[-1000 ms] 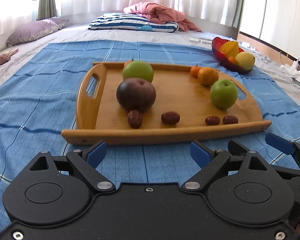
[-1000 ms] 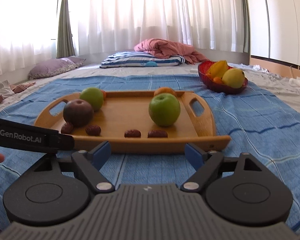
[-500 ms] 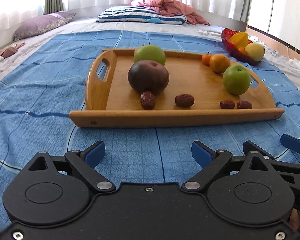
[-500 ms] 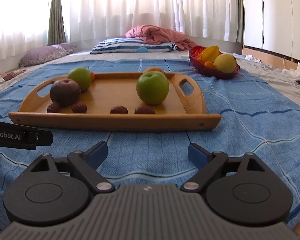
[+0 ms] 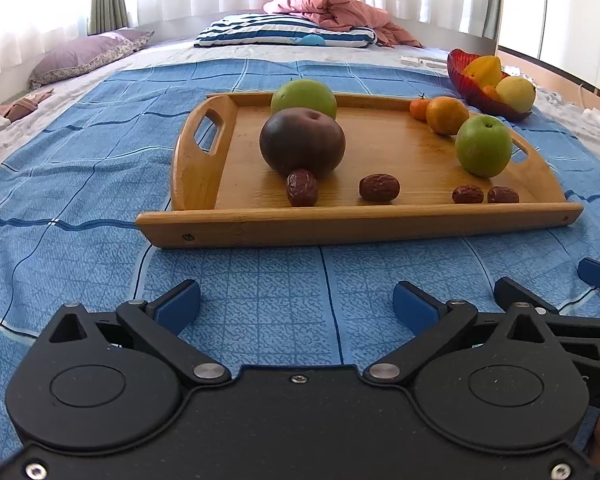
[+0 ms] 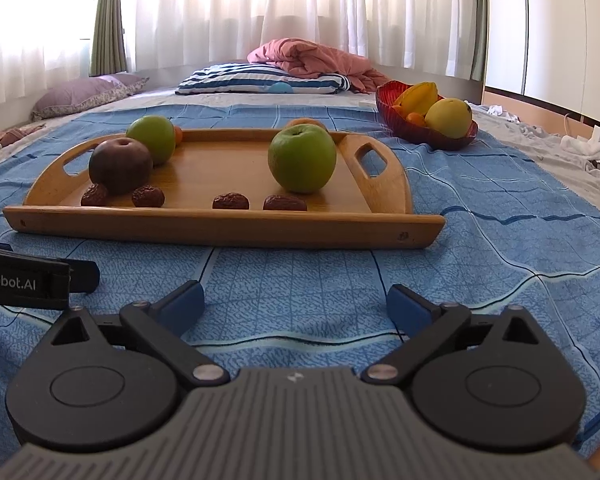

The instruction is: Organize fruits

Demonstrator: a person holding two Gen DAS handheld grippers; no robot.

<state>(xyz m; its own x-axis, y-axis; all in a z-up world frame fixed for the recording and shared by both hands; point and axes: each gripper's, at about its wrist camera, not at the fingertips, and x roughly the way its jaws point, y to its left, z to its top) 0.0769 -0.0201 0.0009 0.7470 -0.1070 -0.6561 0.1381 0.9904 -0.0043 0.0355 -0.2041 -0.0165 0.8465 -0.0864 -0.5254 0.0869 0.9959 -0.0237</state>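
A wooden tray (image 5: pixel 352 224) (image 6: pixel 220 226) lies on a blue cloth. On it are a dark purple fruit (image 5: pixel 302 145) (image 6: pixel 120 166), two green apples (image 5: pixel 483 145) (image 6: pixel 302 159) (image 5: pixel 304 94) (image 6: pixel 152 138), an orange (image 5: pixel 447 115), a small tangerine (image 5: pixel 419 109) and several dried dates (image 5: pixel 302 188) (image 6: pixel 231 201). My left gripper (image 5: pixel 296 306) is open and empty, low over the cloth in front of the tray. My right gripper (image 6: pixel 295 304) is open and empty beside it, also short of the tray.
A red bowl (image 5: pixel 470 80) (image 6: pixel 420 132) with yellow fruit sits beyond the tray's right end. Striped and purple pillows (image 5: pixel 284 34) (image 5: pixel 86 54) and a pink blanket (image 6: pixel 312 58) lie at the back. White clutter (image 6: pixel 588 146) lies far right.
Both grippers have drawn back and down a little from the tray, so the tray sits higher in both views. Both stay open and empty.
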